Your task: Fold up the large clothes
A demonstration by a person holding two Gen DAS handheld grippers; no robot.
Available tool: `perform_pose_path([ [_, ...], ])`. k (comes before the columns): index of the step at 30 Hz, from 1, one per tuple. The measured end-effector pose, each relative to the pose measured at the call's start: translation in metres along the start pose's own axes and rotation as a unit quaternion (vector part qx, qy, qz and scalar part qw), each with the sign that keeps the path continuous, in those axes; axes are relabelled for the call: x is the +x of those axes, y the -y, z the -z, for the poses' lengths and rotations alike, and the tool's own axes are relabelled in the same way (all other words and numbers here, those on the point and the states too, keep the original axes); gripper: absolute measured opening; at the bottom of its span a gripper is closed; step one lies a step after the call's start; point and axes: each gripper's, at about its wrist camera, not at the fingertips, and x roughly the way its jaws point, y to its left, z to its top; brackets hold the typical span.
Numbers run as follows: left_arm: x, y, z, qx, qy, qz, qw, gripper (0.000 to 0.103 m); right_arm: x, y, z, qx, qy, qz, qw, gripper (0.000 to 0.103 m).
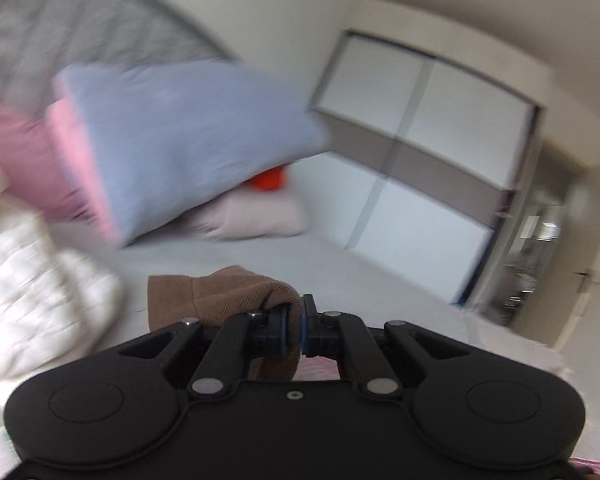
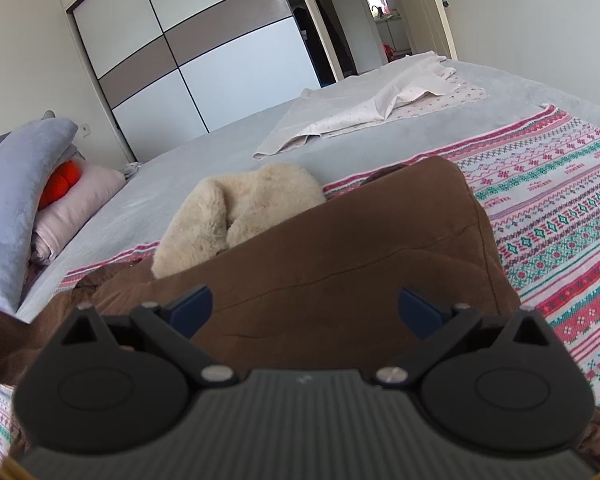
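Home bedroom. Bed with grey sheet (image 2: 204,148) ahead of right gripper; patterned blanket (image 2: 560,216) beneath and right; pillows (image 2: 16,200) stacked far left; sliding-door wardrobe (image 2: 188,52) beyond bed; open door (image 2: 432,4) far right, beyond bed.

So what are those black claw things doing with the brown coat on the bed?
A person is folding a big brown coat on the bed. The left gripper is pinched shut on a ribbed brown cuff. The right gripper is open above the coat, holding nothing. The coat's fluffy cream lining shows.
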Motion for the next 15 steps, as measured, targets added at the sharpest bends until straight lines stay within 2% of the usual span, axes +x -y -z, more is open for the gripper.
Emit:
perform_pose_path([
  [3,-0.008,0.064,-0.007,0.038,0.013,0.088,0.9953,0.007,-0.001,0.000,0.000,-0.001,0.003,-0.003,1.000,0.101],
  [7,-0.010,0.139,0.007,0.058,-0.008,0.188,0.9803,0.007,-0.003,0.002,-0.001,0.005,0.011,-0.005,1.000,0.101],
  [12,0.002,0.213,0.063,0.069,-0.081,0.278,0.9548,0.007,-0.003,0.008,-0.003,0.017,0.014,-0.007,1.000,0.101],
  [15,0.009,0.244,0.116,0.085,-0.150,0.313,0.9340,0.007,-0.002,0.012,-0.004,0.026,0.013,-0.007,1.000,0.101],
])
